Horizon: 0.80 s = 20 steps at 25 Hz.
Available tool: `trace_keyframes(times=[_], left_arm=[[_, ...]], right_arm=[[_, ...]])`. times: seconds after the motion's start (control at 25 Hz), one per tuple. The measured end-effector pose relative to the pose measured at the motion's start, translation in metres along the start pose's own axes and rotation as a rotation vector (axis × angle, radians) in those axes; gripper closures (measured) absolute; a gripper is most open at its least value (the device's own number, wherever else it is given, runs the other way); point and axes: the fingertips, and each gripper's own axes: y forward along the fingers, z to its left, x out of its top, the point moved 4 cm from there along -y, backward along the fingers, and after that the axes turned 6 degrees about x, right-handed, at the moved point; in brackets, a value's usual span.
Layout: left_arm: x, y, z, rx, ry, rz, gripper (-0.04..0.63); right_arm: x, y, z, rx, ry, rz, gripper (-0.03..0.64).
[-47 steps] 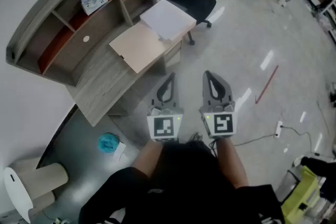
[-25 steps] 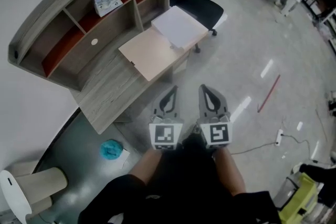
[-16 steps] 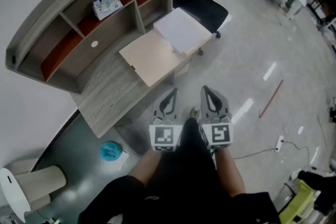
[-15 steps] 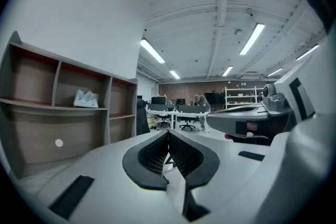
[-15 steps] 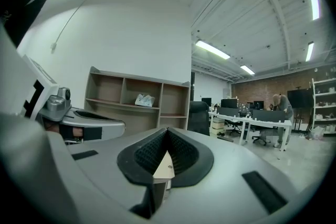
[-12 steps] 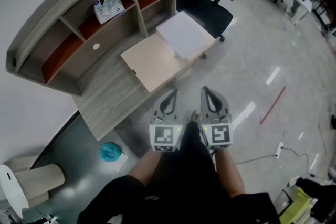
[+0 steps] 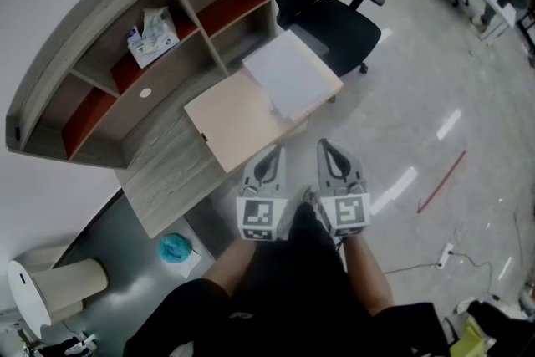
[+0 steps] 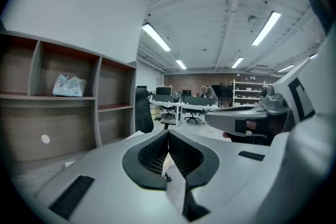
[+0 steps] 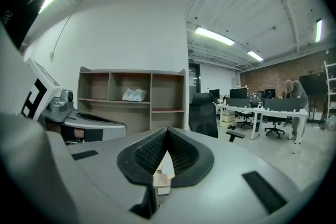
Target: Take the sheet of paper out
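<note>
A white stack of paper sheets (image 7: 288, 73) lies on a pale wooden top (image 7: 234, 119) that juts out from the grey desk (image 7: 163, 171). My left gripper (image 7: 273, 150) and right gripper (image 7: 323, 145) are held side by side, level, pointing at that top from just short of its near edge. Both are shut with nothing between the jaws. In the left gripper view the left gripper's (image 8: 168, 131) jaws meet in a point; the right gripper's (image 9: 167, 130) do the same in its view. Neither touches the paper.
A curved shelf unit (image 7: 125, 29) stands on the desk, with a tissue pack (image 7: 150, 36) in one compartment. A black office chair (image 7: 334, 8) stands just beyond the paper. On the floor lie a teal object (image 7: 174, 248), a red stick (image 7: 441, 180) and a cable.
Both grippers, still shut and side by side, have come closer to the desk; the pale top and paper stack now lie just ahead of their tips.
</note>
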Motion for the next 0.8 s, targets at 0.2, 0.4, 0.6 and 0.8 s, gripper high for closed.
trace_keyframes(times=[0.2,0.4,0.6,0.8], left_arm=[[0.0,0.044,-0.017,0.021,0.025,0.044,0.552],[-0.001,0.074,-0.033,0.034,0.006,0.079,0.552],[-0.003,0.086,-0.035,0.055,0.024,0.108,0.552],[-0.004,0.1,-0.031,0.081,0.018,0.12,0.552]], right_arm=[[-0.007,0.015,-0.05,0.017,0.04,0.03,0.601],[-0.024,0.025,-0.089,0.031,0.068,0.07,0.601],[-0.036,0.034,-0.099,0.061,0.091,0.102,0.6],[-0.041,0.042,-0.105,0.076,0.099,0.11,0.6]])
